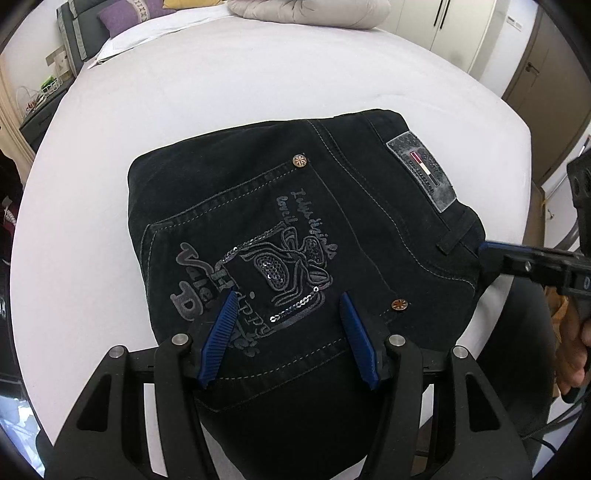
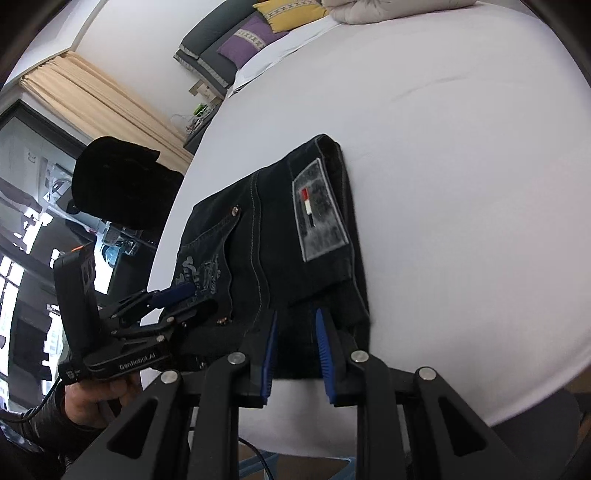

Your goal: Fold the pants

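Black jeans [image 1: 295,221] lie folded into a compact stack on the white bed [image 1: 184,110], back pocket with sequin embroidery facing up. My left gripper [image 1: 290,308] stands open over the near part of that pocket, its blue pads [image 1: 225,325] apart with the flat denim showing between them. It also appears in the right wrist view as the left gripper [image 2: 181,299] at the pocket side. My right gripper [image 2: 297,325] is shut on the near edge of the jeans [image 2: 266,240] below the grey waistband patch [image 2: 319,210]. From the left wrist view, the right gripper [image 1: 491,254] meets the waistband corner.
A beige duvet [image 1: 306,11] and purple and yellow pillows [image 2: 251,37] lie at the far end of the bed. A nightstand [image 1: 40,110] is to the left and wardrobe doors [image 1: 461,29] to the right. A hand [image 2: 96,398] holds the left gripper.
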